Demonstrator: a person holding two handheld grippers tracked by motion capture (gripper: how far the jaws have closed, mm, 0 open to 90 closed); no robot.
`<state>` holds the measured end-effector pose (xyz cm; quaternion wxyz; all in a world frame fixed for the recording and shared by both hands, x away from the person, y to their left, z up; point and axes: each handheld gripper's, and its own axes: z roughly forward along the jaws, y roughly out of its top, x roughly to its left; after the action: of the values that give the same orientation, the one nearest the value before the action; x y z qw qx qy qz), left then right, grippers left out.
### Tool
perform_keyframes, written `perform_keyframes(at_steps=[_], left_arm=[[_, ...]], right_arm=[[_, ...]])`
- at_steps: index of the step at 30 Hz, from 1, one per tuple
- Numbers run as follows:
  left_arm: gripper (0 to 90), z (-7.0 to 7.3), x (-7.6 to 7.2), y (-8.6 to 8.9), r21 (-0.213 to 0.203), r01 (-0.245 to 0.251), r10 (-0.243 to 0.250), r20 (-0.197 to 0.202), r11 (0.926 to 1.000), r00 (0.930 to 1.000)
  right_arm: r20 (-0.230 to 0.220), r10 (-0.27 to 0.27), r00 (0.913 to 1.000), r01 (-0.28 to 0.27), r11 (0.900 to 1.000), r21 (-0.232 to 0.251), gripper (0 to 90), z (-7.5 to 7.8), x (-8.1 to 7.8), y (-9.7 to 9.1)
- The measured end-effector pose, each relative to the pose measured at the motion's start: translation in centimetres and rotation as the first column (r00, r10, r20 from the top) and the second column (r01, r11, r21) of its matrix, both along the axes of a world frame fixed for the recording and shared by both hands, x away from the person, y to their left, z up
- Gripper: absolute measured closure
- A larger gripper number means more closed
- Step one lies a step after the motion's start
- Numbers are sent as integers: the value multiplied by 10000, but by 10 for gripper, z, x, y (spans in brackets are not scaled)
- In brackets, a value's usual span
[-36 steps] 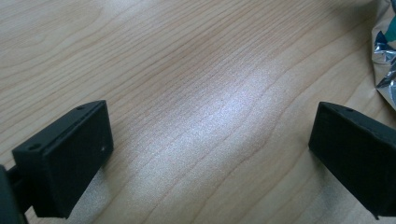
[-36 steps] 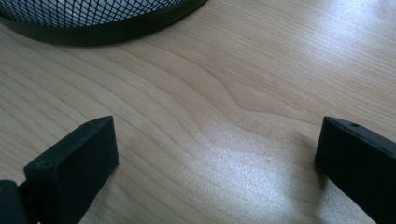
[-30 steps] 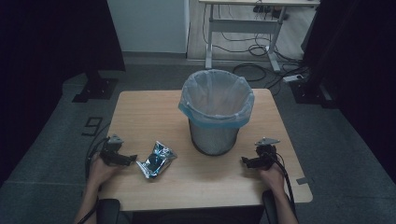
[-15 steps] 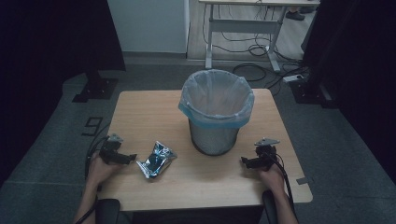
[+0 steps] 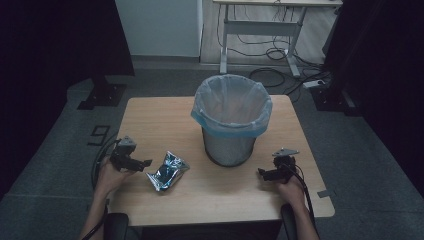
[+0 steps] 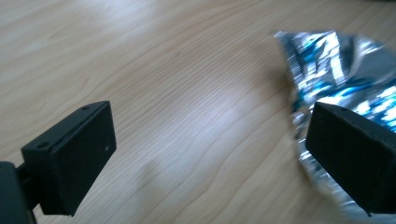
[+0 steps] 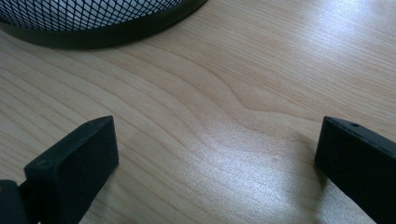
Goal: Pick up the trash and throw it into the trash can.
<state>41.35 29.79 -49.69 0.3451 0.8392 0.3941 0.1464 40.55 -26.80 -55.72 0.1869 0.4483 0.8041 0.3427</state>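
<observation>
Your left gripper (image 5: 142, 163) sits low over the left part of the wooden tabletop (image 5: 165, 117), held in your left hand (image 5: 111, 175), with its jaws pointing toward the middle. In the left gripper view the two black jaws stand wide apart with bare wood between them and nothing clamped. A crumpled silver and blue foil packet (image 5: 167, 171) lies flat on the tabletop just beside those jaws. In the left gripper view the packet (image 6: 336, 79) lies behind and beside one jaw, and that jaw covers part of its edge, so you cannot tell from here whether the jaw touches the foil.

Your right gripper (image 5: 265, 173) rests near the right front of the tabletop, held in your right hand (image 5: 291, 190), jaws also pointing inward. In the right gripper view its jaws are spread wide over bare wood and hold nothing.

A black mesh wastebasket (image 5: 231, 145) stands upright near the centre of the tabletop, between the two grippers and a little farther from you. A pale, translucent liner (image 5: 231, 107) is folded over its rim, with a light blue band at the fold. The right gripper view shows the basket's mesh wall and dark base ring (image 7: 93, 21) close ahead of the jaws, but apart from them. The packet lies to the basket's left front, near it and not touching.
</observation>
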Motion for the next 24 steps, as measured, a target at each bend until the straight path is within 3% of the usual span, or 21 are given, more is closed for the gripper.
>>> perform_keyframes(at_steps=[8,16,22,24], left_arm=[[44,6,1,-31,-298,724,-722,69,9969,9974],[132,-21,6,-55,195,1227,-1218,-413,9923,9917],[158,-33,5,-63,752,1519,-1479,-564,9855,9874],[175,-36,5,-65,765,1650,-1604,-623,9833,9851]], right_arm=[[-1,4,10000,-4,10000,1,0,0,0,0],[0,33,10000,-33,10000,-8,0,0,-1,1],[9,60,10000,-60,10000,-18,0,0,-1,1],[5,67,10000,-67,10000,-15,0,0,-1,1]])
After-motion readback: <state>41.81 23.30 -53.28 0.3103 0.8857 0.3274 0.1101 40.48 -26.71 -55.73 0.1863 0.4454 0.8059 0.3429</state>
